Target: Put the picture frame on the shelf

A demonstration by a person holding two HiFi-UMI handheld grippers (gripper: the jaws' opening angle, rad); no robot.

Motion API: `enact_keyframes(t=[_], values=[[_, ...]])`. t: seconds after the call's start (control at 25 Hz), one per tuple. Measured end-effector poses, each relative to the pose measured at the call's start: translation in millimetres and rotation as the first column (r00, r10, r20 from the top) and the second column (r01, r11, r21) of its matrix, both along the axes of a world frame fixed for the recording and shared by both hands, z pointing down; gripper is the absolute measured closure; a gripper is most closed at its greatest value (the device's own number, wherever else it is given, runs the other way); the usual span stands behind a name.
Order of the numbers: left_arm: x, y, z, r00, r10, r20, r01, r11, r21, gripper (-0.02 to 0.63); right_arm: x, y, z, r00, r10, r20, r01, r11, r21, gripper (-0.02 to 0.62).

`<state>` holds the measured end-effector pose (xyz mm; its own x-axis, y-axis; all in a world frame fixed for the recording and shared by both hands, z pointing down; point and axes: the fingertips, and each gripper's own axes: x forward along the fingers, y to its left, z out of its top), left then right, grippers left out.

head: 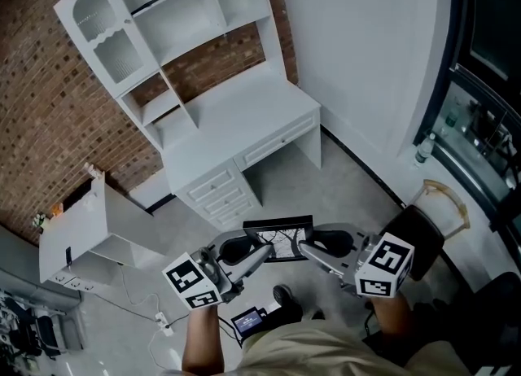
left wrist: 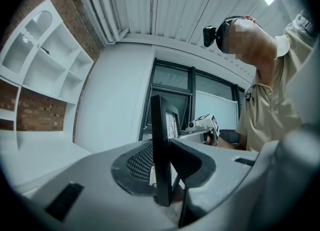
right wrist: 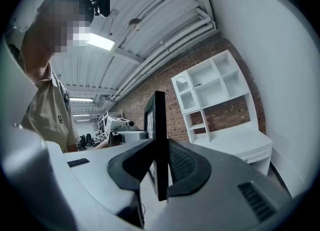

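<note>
A black picture frame point(head: 279, 239) with a pale print is held in the air between both grippers, in front of the person's chest. My left gripper point(head: 259, 251) is shut on the frame's left edge point(left wrist: 160, 150), pads pressing both faces. The frame's right edge point(right wrist: 160, 145) is gripped the same way by my right gripper point(head: 303, 247). The white desk with a shelf hutch point(head: 175, 32) stands ahead against the brick wall, seen also in the right gripper view as white shelves point(right wrist: 215, 95) and at the left gripper view's left as the hutch point(left wrist: 40, 60).
A white side cabinet point(head: 89, 236) stands at the left with a power strip and cable point(head: 159, 317) on the floor. A dark chair point(head: 419, 240) sits at the right near the window wall point(head: 488, 122). Grey floor lies between me and the desk point(head: 244, 114).
</note>
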<state>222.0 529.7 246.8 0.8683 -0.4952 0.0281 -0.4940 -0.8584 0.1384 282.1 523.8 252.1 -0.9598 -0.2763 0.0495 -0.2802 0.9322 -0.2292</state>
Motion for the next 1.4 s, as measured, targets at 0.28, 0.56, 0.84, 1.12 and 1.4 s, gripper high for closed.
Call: enact_keyframes(t=[0.28,0.56,0.84,1.12,1.4], values=[[-23,-66,9,0.998,0.047,-0.031,-0.047,0.999,-0.008,0.515,-23,-63,6,0.998,0.052,-0.031,-0.053,0.999,-0.014,0.517],[-72,-137,4,0.993,0.09,-0.07,-0.09,0.996,0.011,0.515,-72,-131,-1,0.993,0.103,-0.066,-0.103,0.995,0.002,0.517],[-110,-188,3,0.99,0.109,-0.091,-0.107,0.994,0.027,0.515,-111,-181,-3,0.989,0.121,-0.083,-0.121,0.993,0.009,0.517],[-118,-238,9,0.99,0.092,-0.103,-0.091,0.996,0.013,0.515,-119,-233,2,0.99,0.105,-0.092,-0.105,0.994,-0.001,0.517],[-94,-313,12,0.995,0.047,-0.085,-0.048,0.999,-0.007,0.515,-95,-310,6,0.995,0.061,-0.075,-0.063,0.998,-0.024,0.517]])
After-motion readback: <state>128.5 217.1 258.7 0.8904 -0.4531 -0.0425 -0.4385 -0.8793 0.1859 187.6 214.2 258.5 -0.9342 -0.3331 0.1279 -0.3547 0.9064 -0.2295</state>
